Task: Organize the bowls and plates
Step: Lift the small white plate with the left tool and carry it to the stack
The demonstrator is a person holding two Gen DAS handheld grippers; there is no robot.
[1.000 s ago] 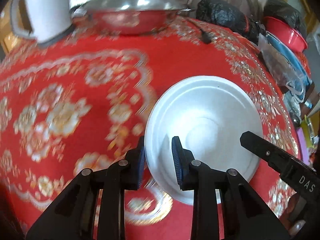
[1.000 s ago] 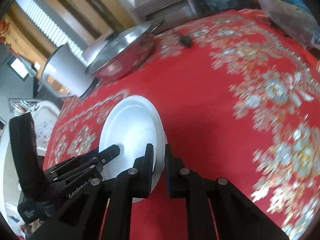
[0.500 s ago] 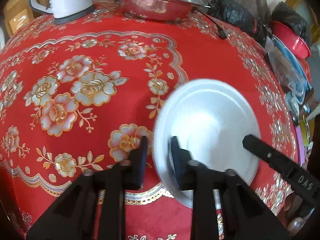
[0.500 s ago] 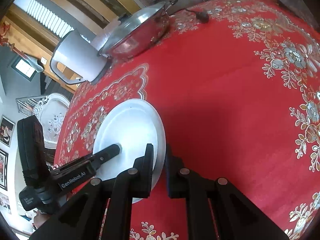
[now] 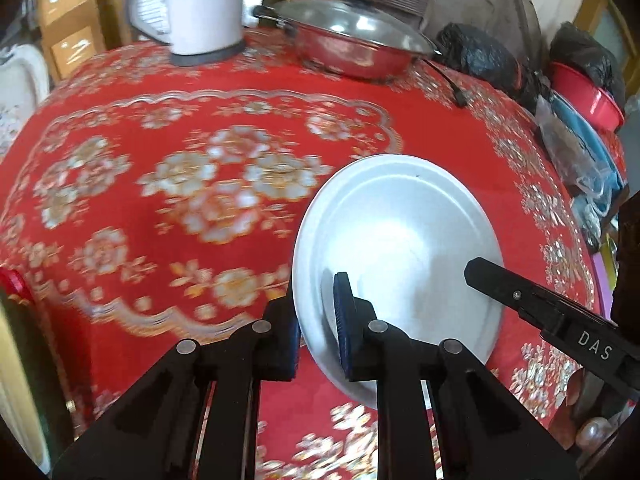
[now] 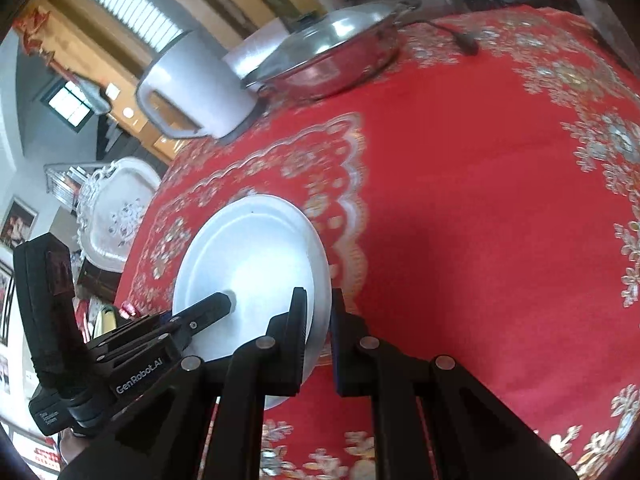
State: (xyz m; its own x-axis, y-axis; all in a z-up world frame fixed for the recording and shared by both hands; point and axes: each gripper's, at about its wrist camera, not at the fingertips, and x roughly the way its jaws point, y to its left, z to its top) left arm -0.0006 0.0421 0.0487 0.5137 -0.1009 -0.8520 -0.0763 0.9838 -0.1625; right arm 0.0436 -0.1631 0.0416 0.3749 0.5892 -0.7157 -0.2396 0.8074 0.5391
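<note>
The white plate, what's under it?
Around the white plate, held at opposite rims by the left gripper and right gripper, only the red flowered tablecloth shows. The plate hides the spot directly beneath, so anything there cannot be seen.

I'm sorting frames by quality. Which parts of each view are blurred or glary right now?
Left wrist view: the tablecloth flowers are motion-smeared, while the left gripper and plate stay sharp, with a bright sheen at the plate's centre. Right wrist view: cloth edges smear, the pan lid shows glare, and the window is blown out.
</note>
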